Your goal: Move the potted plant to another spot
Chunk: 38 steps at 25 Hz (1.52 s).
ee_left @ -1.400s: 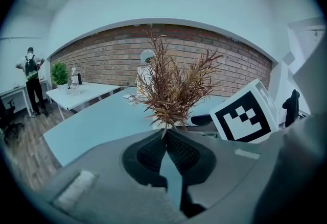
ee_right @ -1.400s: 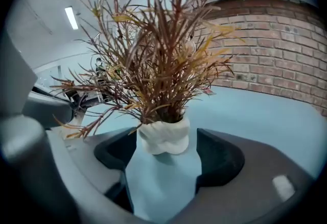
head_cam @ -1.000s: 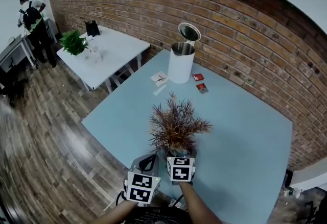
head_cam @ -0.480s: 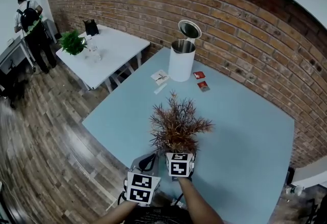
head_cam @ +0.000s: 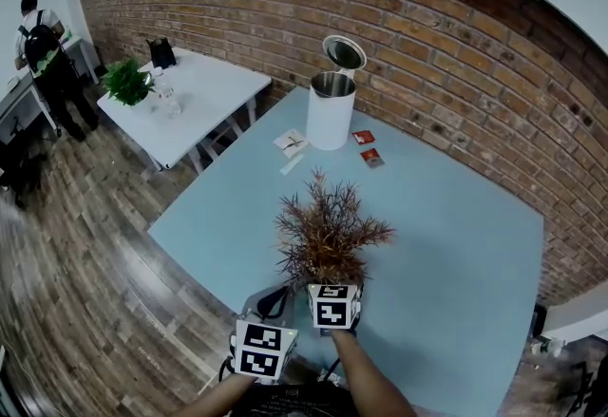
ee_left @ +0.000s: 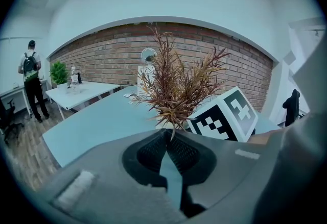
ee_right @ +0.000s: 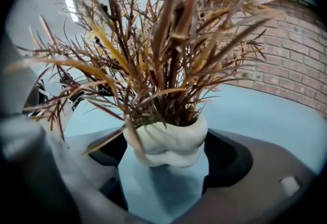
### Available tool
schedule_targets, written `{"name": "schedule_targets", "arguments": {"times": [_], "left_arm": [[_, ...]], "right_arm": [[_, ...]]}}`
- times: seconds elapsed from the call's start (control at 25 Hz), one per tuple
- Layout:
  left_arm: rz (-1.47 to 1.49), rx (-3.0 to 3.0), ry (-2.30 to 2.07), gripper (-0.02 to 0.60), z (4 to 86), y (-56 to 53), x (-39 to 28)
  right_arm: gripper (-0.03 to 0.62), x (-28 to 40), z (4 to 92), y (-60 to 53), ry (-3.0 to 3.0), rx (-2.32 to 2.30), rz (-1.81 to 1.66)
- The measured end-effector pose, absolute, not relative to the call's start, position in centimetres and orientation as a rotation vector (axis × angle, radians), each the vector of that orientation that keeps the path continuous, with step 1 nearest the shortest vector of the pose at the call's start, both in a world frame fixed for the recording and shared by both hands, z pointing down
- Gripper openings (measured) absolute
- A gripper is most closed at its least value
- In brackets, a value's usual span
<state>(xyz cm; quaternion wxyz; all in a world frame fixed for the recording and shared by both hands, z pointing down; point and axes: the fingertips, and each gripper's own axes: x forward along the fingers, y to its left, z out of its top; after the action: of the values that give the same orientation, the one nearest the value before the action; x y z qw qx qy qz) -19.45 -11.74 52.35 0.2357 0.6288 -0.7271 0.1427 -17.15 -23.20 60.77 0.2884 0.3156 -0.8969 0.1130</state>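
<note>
so the right claw (ee_right: 164, 142) is clamped around the potted plant (head_cam: 326, 233) by the tabletop's (head_cam: 446, 244) near edge, and the left claw (ee_left: 164, 133) is pinched closed on nothing

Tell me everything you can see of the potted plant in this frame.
The potted plant has stiff, dry-looking reddish-brown and tan sprigs fanning upward from a small white pot with twisted ridges, seemingly ceramic. It stands upright on the pale blue table, near the person's edge. The right gripper has a jaw close on each side of the pot; actual contact is unclear.
</note>
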Motion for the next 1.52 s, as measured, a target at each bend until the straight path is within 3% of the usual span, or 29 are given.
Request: {"name": "schedule_targets", "arguments": {"times": [0.48,1.52], "left_arm": [[0.396,1.772,-1.962,0.002,52.2,-12.5,-18.5],[0.424,1.937,-1.814,0.002,52.4,-14.8,-12.4]], "right_arm": [[0.466,-16.2,60.9,-23.1,-2.407,0.84,0.32],[0.468,-7.5,60.7,-25.2,-2.304,1.056,0.362]]}}
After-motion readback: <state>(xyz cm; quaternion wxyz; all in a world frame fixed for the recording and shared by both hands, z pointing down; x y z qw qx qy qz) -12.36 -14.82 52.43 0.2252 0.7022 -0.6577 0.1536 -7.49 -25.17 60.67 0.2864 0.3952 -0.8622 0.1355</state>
